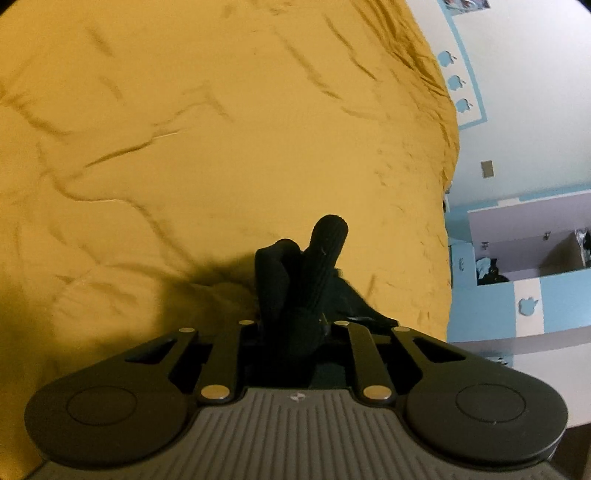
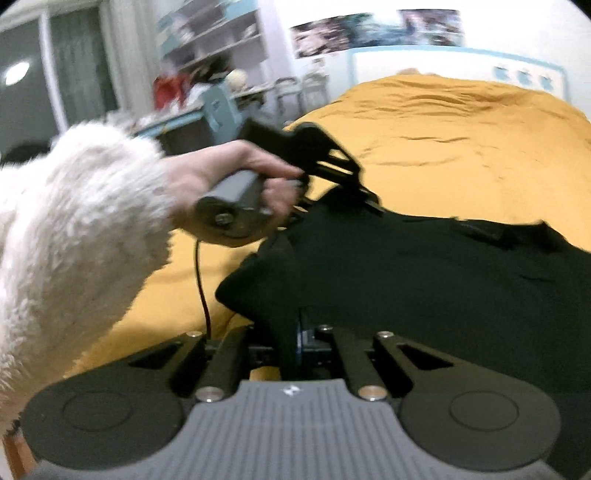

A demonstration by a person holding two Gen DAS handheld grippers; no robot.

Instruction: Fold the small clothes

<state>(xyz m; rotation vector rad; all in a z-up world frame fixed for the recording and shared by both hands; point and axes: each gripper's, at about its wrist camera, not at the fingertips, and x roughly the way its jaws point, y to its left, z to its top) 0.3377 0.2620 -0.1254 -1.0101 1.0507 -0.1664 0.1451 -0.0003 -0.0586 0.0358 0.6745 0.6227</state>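
Note:
A black garment (image 2: 424,288) lies spread over the yellow bedspread (image 2: 461,140). My right gripper (image 2: 291,325) is shut on a raised fold at the garment's near left edge, and the cloth hides its fingertips. A hand in a fluffy white sleeve (image 2: 74,221) holds my left gripper (image 2: 369,199), which bites into the garment's far left edge. In the left wrist view, my left gripper (image 1: 306,254) is shut on a bunch of the black garment (image 1: 351,295), lifted a little above the yellow bedspread (image 1: 184,129). Dark fabric wraps its fingers.
The bedspread is wrinkled and runs wide to the left and far side. A blue-and-white cabinet with an open drawer (image 1: 528,254) stands past the bed's right edge. A thin cable (image 2: 201,280) hangs from the left handle. Cluttered shelves (image 2: 214,33) stand behind.

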